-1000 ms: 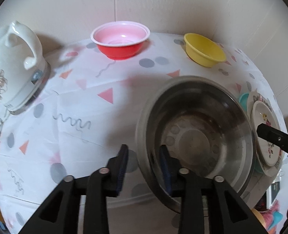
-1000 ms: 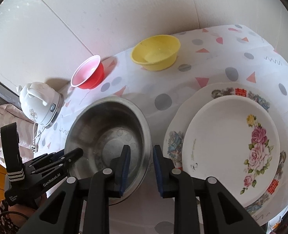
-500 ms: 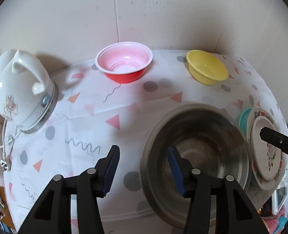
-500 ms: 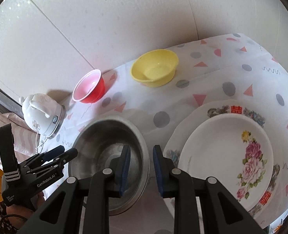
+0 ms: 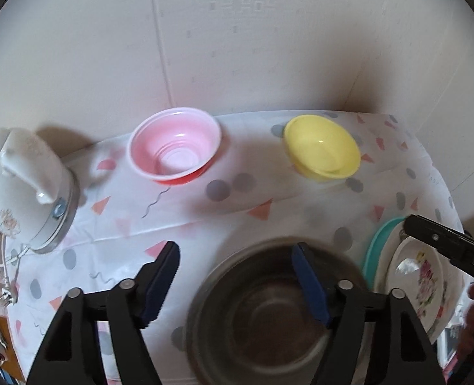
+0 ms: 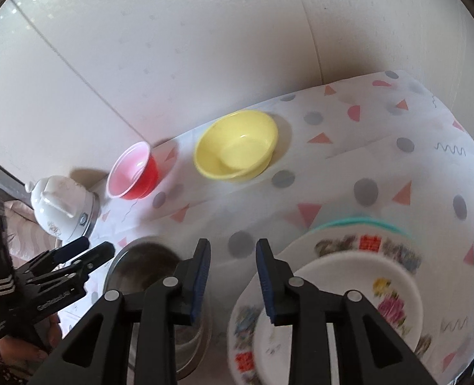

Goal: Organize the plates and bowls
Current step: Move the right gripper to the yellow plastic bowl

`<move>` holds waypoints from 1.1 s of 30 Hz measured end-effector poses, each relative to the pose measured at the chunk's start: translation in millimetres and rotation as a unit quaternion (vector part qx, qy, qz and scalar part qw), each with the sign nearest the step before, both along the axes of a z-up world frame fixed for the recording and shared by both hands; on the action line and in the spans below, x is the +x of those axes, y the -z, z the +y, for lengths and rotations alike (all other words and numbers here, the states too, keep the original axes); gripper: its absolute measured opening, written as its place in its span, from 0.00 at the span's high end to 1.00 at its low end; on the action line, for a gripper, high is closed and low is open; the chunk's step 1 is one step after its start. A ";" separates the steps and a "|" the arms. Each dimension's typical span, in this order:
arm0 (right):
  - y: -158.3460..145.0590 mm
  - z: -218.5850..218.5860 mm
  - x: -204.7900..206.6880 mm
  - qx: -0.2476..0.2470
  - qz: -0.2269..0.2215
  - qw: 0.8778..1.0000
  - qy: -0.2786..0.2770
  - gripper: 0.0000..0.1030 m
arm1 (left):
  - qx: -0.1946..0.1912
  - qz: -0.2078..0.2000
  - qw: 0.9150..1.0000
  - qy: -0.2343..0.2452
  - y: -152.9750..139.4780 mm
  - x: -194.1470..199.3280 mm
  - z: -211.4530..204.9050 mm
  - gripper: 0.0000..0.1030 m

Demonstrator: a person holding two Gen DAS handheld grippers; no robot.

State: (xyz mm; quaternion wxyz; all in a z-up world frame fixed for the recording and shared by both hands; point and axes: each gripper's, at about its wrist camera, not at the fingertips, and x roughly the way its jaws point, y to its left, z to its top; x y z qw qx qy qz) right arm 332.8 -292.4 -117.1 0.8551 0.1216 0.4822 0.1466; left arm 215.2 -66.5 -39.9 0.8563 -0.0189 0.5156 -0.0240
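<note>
Above the steel bowl's (image 5: 269,314) rim, the left tool (image 5: 237,276) is opening, gripping nothing

My wrist views blur the steel bowl (image 5: 269,314); its near rim is cut off; my stacked plates (image 6: 349,288) smear too.

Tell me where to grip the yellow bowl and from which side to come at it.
Grip the yellow bowl by its rim, one finger inside and one outside the wall. It sits upright and open near the wall, too broad to take whole. Come from above on the near side, probably with the right gripper, whose jaws are opening with nothing between them; the red bowl stands apart, so approach is unobstructed.
</note>
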 end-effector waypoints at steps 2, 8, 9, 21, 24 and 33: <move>0.6 -7.1 13.0 0.001 0.002 1.000 0.006 0.71 | 0.002 -0.003 1.000 0.002 -1.0 8.0 -7.6 0.25; 6.6 -21.4 57.8 0.014 0.014 1.000 0.021 0.68 | 0.015 0.016 1.000 0.010 7.5 35.8 -30.3 0.23; 8.0 -21.4 64.4 0.011 0.013 1.000 0.019 0.68 | 0.012 0.021 1.000 0.009 9.0 40.0 -32.5 0.22; 33.3 -19.7 128.3 0.019 0.037 0.999 0.005 0.68 | 0.000 0.048 0.998 -0.027 20.1 71.7 -34.6 0.21; 37.8 -16.3 135.3 0.018 0.039 0.999 -0.002 0.68 | -0.008 0.053 0.998 -0.041 22.4 76.7 -32.8 0.21; 57.6 -9.3 143.8 0.028 0.052 0.998 -0.036 0.80 | -0.018 0.060 0.997 -0.046 29.9 89.8 -45.6 0.21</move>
